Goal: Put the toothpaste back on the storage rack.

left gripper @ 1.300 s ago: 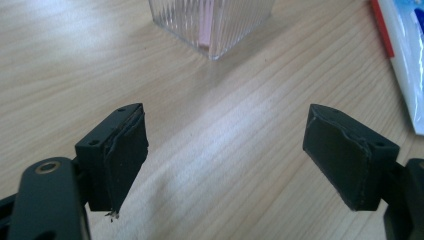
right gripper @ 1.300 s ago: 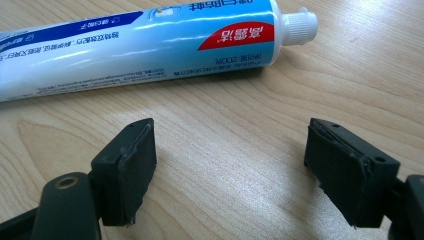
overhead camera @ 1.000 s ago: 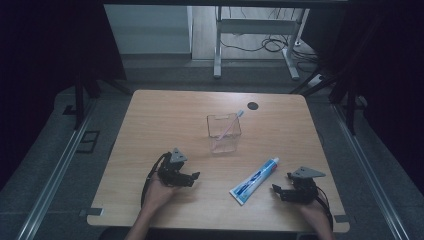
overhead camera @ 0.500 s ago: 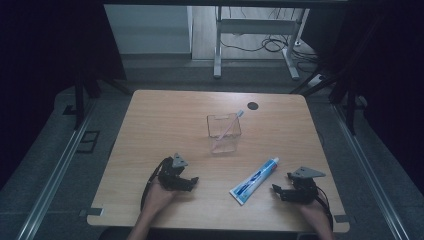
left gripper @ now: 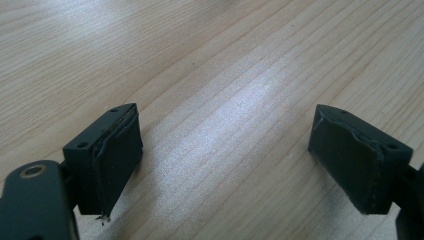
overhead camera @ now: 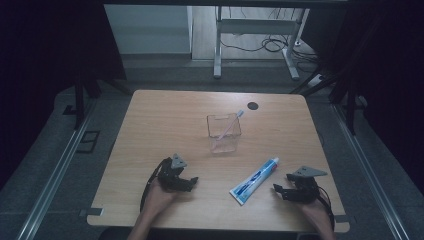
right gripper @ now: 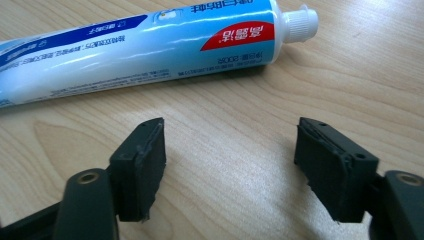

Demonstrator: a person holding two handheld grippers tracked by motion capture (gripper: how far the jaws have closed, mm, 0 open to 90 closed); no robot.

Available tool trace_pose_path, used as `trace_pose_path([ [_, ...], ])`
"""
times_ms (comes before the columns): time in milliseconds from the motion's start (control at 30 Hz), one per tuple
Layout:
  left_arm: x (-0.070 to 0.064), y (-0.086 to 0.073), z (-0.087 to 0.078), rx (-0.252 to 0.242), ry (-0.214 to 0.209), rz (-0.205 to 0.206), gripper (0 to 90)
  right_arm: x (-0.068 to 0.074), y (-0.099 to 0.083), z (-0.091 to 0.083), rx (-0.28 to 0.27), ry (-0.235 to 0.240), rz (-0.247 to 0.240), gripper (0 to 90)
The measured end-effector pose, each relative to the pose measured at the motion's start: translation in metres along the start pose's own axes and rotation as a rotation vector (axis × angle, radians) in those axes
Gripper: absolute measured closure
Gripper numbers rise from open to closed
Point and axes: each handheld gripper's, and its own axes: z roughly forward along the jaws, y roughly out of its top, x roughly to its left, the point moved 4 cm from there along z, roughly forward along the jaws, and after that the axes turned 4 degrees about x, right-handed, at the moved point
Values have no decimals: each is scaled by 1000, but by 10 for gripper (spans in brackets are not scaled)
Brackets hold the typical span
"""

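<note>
right gripper [overhead camera: 280, 190]: low over the table near its front right corner, jaws spread wide with nothing between them; in the right gripper view [right gripper: 227, 165] only bare wood lies between the pads
left gripper [overhead camera: 189, 181]: near the front left of the table, held in the person's left hand [overhead camera: 159, 196], jaws spread apart and empty; in the left gripper view [left gripper: 225, 160] they frame plain wood grain
toothpaste tube [overhead camera: 254, 180]: lying flat on the table just left of the right gripper, not touched by it; white and blue with a red patch near the cap, cap end pointing away from the person toward the cup; in the right gripper view [right gripper: 150, 42] it lies crosswise just beyond the jaw tips
clear cup [overhead camera: 223, 132]: upright near the middle of the table, well apart from both grippers
toothbrush [overhead camera: 234, 122]: standing tilted inside the cup, its top leaning out over the far right rim
table [overhead camera: 150, 125]: light wood, with a small dark round spot [overhead camera: 253, 105] near the far edge
</note>
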Motion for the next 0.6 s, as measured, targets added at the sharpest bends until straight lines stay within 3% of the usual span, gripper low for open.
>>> trace_pose_path([
  [333, 0, 0, 0, 0, 3, -3, 140, 0, 6, -8, 19, 42, 26, 345],
  [600, 0, 0, 0, 0, 6, -6, 142, 9, 19, -20, -38, 99, 1, 567],
])
